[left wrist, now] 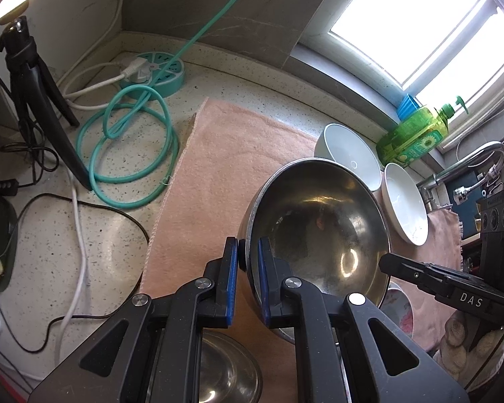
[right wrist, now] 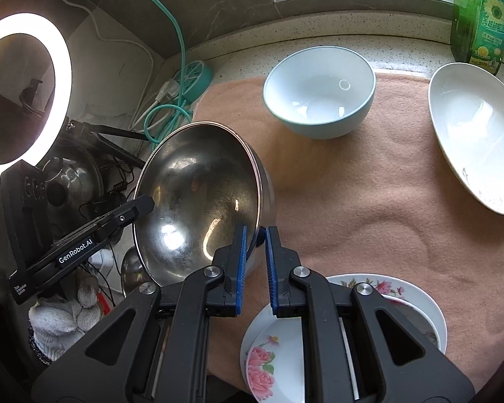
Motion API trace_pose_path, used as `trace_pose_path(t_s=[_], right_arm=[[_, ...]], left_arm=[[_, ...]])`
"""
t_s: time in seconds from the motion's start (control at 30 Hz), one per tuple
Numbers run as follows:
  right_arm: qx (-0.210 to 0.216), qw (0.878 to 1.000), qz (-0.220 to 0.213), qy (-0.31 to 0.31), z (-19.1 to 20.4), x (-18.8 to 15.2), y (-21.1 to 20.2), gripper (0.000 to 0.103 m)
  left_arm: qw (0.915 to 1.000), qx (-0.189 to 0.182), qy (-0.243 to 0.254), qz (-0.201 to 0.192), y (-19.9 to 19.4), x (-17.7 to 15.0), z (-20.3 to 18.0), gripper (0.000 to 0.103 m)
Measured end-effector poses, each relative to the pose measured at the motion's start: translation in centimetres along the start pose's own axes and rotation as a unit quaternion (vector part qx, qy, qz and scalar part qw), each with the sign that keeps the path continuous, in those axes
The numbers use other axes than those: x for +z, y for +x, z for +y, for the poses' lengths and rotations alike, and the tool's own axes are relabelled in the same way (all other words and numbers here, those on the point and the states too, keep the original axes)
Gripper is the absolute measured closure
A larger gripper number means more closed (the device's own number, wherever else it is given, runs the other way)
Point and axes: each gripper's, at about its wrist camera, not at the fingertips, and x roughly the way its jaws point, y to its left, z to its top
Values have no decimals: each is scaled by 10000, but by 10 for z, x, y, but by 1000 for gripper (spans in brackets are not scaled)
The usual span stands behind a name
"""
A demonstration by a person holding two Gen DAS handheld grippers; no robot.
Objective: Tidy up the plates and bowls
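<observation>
Both tongs are clenched on the rim of one large round stainless-steel bowl [left wrist: 319, 221], held tilted above the pink towel [left wrist: 225, 154] spread on the speckled stone table [left wrist: 94, 231]. The left tongs [left wrist: 247, 258] pinch its near-left edge; the right tongs [right wrist: 254, 245] pinch the opposite edge. Behind it on the towel stand a pale blue ceramic bowl [right wrist: 319, 90] and a white oval dish [right wrist: 473, 134]. Two flower-patterned plates [right wrist: 279, 346] lie under the right tongs.
</observation>
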Motion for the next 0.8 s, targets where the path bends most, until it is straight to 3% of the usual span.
trace_pose_path(t_s=[0.8], right_arm=[[-232,9995,200,22,2,-4,20,90]], left_arm=[[9998,56,-51,208,13,1,10,92]])
